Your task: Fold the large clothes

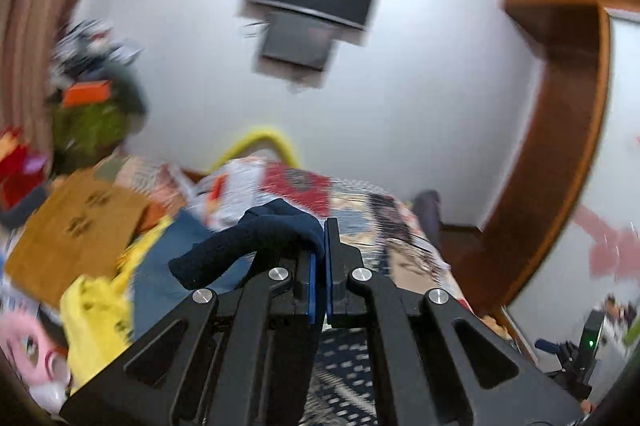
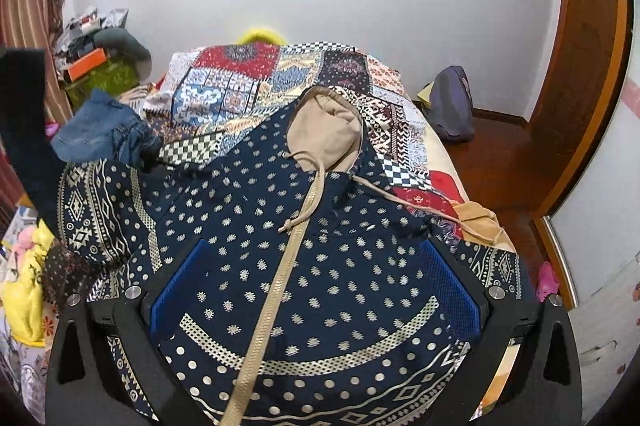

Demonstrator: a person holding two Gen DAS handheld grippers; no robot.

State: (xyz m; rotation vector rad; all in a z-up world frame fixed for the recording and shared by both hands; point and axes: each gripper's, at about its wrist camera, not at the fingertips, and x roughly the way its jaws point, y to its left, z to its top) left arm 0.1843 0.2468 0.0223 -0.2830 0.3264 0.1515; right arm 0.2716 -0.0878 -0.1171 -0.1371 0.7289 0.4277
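Note:
A navy hoodie with a cream dot-and-diamond print lies front up on the bed. Its beige-lined hood points toward the far wall, and a beige zipper runs down the middle. My right gripper stands open over the chest, its blue pads wide apart on either side of the zipper. My left gripper is raised high and shut on a plain navy end of the garment, which droops off to the left. In the right wrist view a dark sleeve rises along the left edge.
A patchwork bedspread covers the bed. A denim garment lies at the hoodie's upper left. Yellow cloth, a cardboard box and clutter crowd the left side. A purple backpack sits on the floor by the wooden door frame.

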